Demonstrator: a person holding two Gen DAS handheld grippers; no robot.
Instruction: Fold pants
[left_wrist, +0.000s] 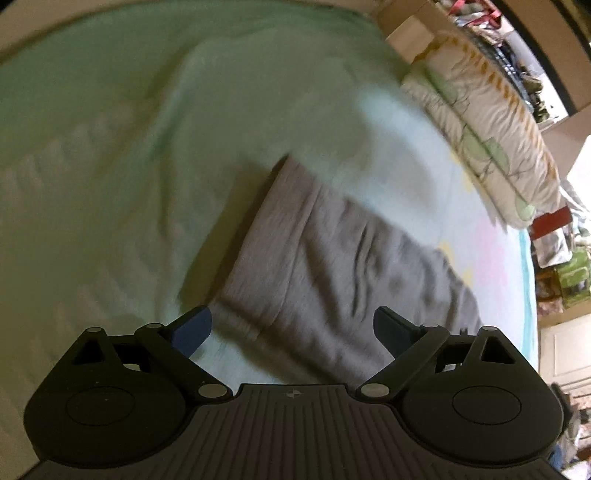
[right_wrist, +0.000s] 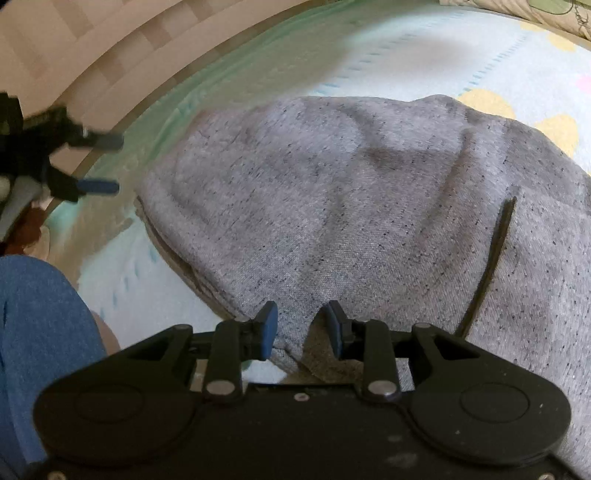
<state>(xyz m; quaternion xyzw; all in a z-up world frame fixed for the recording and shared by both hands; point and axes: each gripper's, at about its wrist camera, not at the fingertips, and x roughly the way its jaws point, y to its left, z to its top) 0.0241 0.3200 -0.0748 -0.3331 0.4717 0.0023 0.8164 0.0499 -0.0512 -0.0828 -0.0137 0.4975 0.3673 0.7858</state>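
The grey speckled knit pants (right_wrist: 369, 206) lie on a bed with a pale green and white sheet (left_wrist: 110, 147), already doubled over into a thick, rumpled slab near the bed's edge closest to the person. A dark drawstring (right_wrist: 495, 254) trails across the top layer. Far across the bed, along its opposite edge, sits a patterned cream quilt (left_wrist: 491, 140).

The left gripper (left_wrist: 291, 328) hovers over one end of the pants with its jaws spread wide and nothing between them; the blue pads touch no cloth. The right gripper (right_wrist: 301, 325) has its jaws partly apart, straddling a corner of the grey fabric that pokes up between the pads. The pads do not appear to press on it, so this reads as loose rather than clamped.

The fabric looks like soft, fairly heavy jersey: limp, easily creased, not slippery, and unlikely to be harmed by a firm pinch. It will sag and drag on the sheet unless lifted at two points together. Layers may slide apart, so a pinch should catch every layer at an edge, not only the top one. The best holds seem to be the two corners of the short end nearest the person, one per gripper, clear of the drawstring. The person's blue denim leg (right_wrist: 40, 332) is close by that edge.
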